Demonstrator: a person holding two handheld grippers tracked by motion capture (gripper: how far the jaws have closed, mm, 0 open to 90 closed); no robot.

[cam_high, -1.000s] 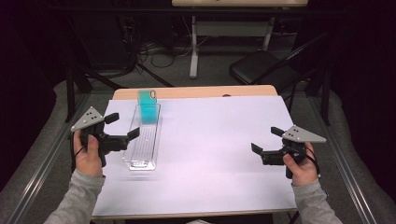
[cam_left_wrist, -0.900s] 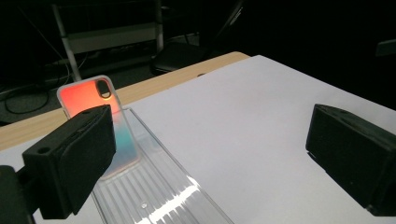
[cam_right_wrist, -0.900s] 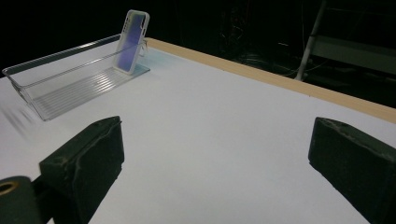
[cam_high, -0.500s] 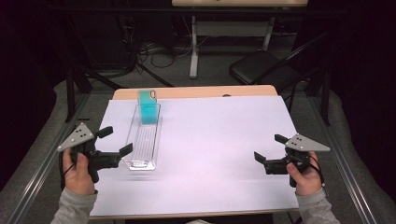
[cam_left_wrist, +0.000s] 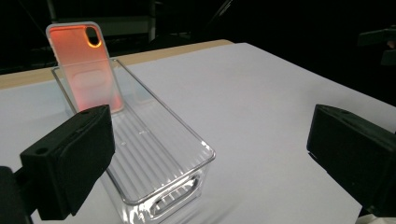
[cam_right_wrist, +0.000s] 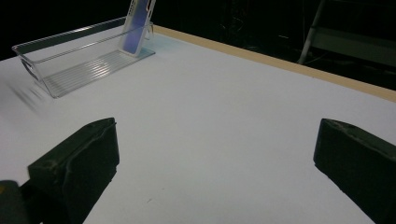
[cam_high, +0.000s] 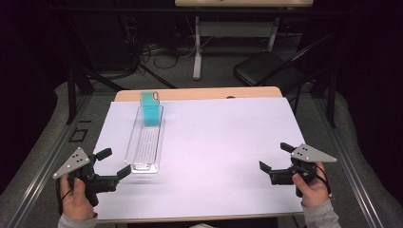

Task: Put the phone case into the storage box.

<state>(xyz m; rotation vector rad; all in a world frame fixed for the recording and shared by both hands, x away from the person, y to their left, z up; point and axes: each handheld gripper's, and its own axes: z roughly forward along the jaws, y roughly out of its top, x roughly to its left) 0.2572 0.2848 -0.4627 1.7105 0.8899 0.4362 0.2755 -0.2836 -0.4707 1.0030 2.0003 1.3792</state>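
- Our left hand-held gripper (cam_high: 114,164), jaws apart, sits lower left, just beside the clear tray (cam_high: 145,142).
- A phone case (cam_high: 151,107) leans upright at the tray's far end.
- Our right hand-held gripper (cam_high: 274,157), jaws apart, sits lower right on the desk (cam_high: 223,137).

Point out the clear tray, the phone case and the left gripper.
clear tray (cam_high: 135,167), high view, near end wall.
phone case (cam_left_wrist: 84,65), left gripper view, middle of its orange face.
left gripper (cam_high: 114,164), high view, midway between its fingers.
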